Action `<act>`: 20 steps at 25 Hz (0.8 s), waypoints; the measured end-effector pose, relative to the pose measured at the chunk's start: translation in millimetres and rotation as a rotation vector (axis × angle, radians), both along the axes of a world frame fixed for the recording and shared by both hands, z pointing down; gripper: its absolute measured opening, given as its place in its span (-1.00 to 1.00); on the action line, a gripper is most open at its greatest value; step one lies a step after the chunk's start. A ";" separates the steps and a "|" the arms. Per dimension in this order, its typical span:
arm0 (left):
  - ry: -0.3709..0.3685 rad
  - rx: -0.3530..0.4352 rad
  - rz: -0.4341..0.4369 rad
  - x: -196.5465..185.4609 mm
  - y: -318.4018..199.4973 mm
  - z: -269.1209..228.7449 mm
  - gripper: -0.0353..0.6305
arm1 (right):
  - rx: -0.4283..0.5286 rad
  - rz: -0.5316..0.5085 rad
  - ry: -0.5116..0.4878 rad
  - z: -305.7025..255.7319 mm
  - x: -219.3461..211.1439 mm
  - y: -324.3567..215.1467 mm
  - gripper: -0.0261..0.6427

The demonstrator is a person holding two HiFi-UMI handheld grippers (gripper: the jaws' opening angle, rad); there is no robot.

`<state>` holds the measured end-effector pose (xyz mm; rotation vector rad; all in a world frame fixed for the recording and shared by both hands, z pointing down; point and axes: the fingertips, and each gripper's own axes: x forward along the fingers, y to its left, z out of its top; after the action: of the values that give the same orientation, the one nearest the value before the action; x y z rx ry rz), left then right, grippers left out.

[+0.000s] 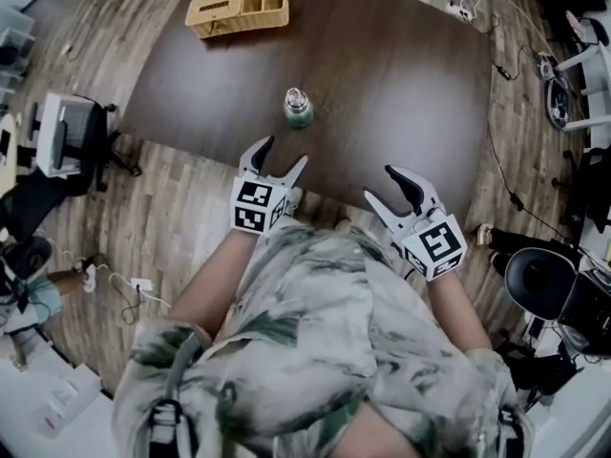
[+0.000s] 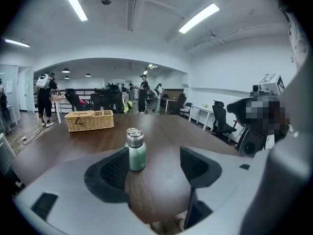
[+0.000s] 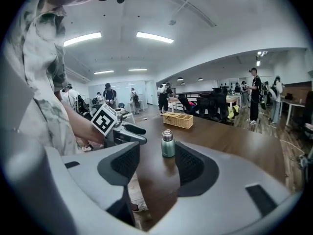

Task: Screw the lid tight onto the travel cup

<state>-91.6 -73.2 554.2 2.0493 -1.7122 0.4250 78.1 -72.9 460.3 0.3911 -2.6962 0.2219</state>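
- The fingers [image 2: 110, 173] of the left gripper [image 1: 284, 153] are spread apart; nothing is between them; only the table top shows in the gap
- The fingers [image 3: 122, 163] of the right gripper [image 1: 380, 183] are spread apart too; they hold nothing; the gap is bare
- Both grippers are near the edge of the table [image 1: 382, 74] on the person's side; the left one is just over the edge; the right one is beside it, a bit lower in the head view; both point at the middle of the table
- The travel cup [image 1: 298, 108] stands up straight on the dark brown table, in front of the left gripper and apart from both; no finger touches it; it is green with a silver lid [image 2: 134, 135] sitting on top; I cannot tell how tight the lid is
- A woven basket [image 1: 239, 10] sits at the far edge of the table, well behind the cup
- The person's arms come out of a pale shirt [image 1: 325, 322] with leafy marks
- Around the table is a wood floor [image 1: 181, 227]; there are office chairs [image 1: 72, 136] at the sides; other people [image 3: 254, 94] stand far back in the room
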 end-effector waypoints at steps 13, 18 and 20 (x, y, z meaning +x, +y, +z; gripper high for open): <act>-0.039 -0.069 0.122 -29.7 -67.4 59.9 0.17 | -0.006 0.162 0.068 1.1 -22.6 -29.2 -0.18; -0.053 -0.080 0.152 -42.4 -81.7 77.3 0.23 | -0.008 0.202 0.087 -0.7 -37.3 -33.2 -0.18; -0.063 -0.085 0.163 -41.1 -85.0 85.8 0.24 | -0.012 0.218 0.096 1.4 -34.7 -32.3 -0.18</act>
<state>-132.8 -158.2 640.0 2.1419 -1.5399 0.6085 43.3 -105.2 461.7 0.6750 -2.5555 0.2735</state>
